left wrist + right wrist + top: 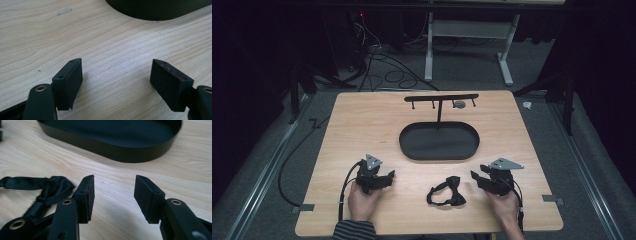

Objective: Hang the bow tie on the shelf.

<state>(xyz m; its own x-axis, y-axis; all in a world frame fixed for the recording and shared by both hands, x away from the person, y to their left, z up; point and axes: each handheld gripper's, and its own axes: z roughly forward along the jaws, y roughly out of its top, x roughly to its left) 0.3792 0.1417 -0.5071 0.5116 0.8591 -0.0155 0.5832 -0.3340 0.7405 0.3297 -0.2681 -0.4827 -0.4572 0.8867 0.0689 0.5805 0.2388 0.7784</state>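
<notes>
Looking down, I see the bow tie [447,192] lying on the table [362,125] near me, just left of my right claw [477,179] and untouched. That claw stands spread over bare wood. My left claw [388,176], also spread and gripping nothing, sits well left of the tie. The tray [439,141] lies farther off.

**Wooden tabletop with tray and bow tie**

The light wooden tabletop [362,125] carries a black oval tray [439,141] near its middle, with a thin post rising from the tray's far rim to a crossbar with small pegs. A black bow tie [447,192] with its looped strap lies on the bare wood nearer the person, well apart from the tray.
</notes>
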